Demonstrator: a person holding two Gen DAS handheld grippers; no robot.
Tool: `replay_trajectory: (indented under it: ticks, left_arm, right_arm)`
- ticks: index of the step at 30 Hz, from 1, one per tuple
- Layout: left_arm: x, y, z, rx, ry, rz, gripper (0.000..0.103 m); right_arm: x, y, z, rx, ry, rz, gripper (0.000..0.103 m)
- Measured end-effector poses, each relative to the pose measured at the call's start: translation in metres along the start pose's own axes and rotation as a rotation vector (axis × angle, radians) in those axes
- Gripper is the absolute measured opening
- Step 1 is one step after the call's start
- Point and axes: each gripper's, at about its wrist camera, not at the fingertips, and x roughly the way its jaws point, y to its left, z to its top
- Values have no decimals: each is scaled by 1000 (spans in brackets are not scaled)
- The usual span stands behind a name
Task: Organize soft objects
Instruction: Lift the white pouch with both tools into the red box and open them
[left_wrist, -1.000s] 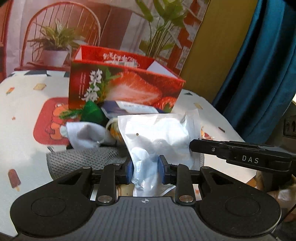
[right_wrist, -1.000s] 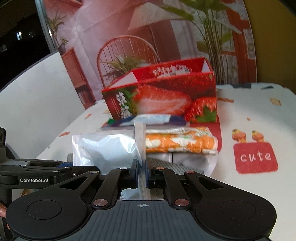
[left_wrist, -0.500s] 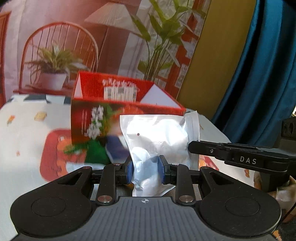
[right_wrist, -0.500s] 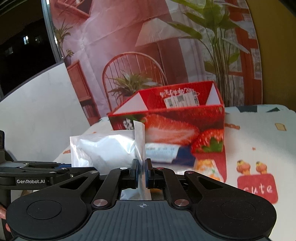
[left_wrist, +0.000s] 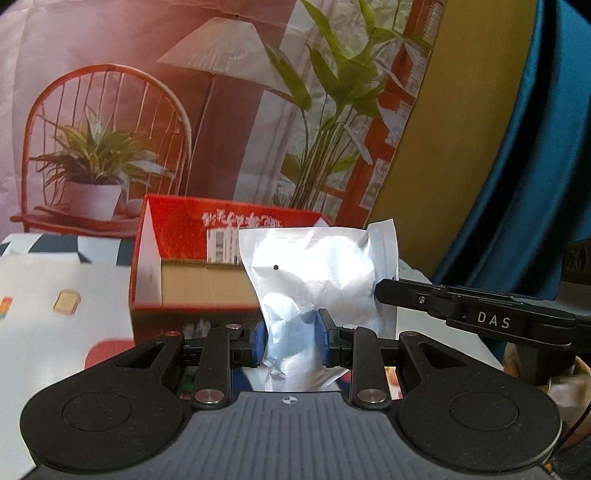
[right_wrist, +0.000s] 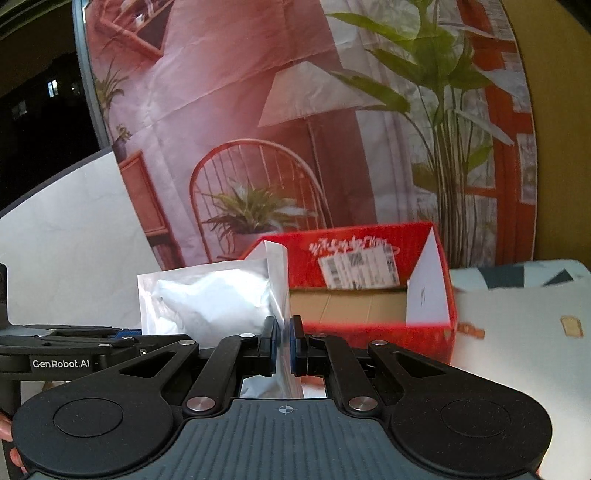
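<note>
Both grippers hold one silver foil pouch (left_wrist: 317, 273) in the air. My left gripper (left_wrist: 290, 341) is shut on its soft lower body. My right gripper (right_wrist: 283, 345) is shut on the pouch's flat sealed edge (right_wrist: 277, 280); the puffed body (right_wrist: 210, 299) lies to its left. An open red strawberry-print box (left_wrist: 192, 266) stands on the table just behind and below the pouch; its brown cardboard floor (right_wrist: 347, 306) shows, and nothing is visible inside. The right gripper's body (left_wrist: 480, 317) shows at the right of the left wrist view.
The table has a white cloth with small cartoon prints (left_wrist: 66, 302). A printed backdrop of a chair, plant and lamp (left_wrist: 110, 147) hangs behind the box. A blue curtain (left_wrist: 535, 147) hangs at the right. A white panel (right_wrist: 66, 236) stands at the left.
Both grippers have risen with the pouch. The box's open top and inside now show, and the pile of other soft packets has dropped out of sight below.
</note>
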Motion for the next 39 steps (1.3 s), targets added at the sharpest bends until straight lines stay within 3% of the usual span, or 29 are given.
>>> replay_trajectory:
  ticks: [7, 15, 25, 39]
  left_arm:
    - [43, 17, 37, -8, 6, 8, 29]
    - [107, 49, 64, -25, 71, 25, 29]
    - [168, 65, 66, -68, 215, 39, 29]
    - [190, 67, 52, -83, 364, 48, 29]
  right_arm:
    - [42, -19, 38, -13, 7, -20, 6]
    - [109, -53, 64, -17, 63, -52, 6]
    - [173, -87, 59, 2, 187, -92, 6]
    - [197, -98, 38, 80, 389, -141, 6]
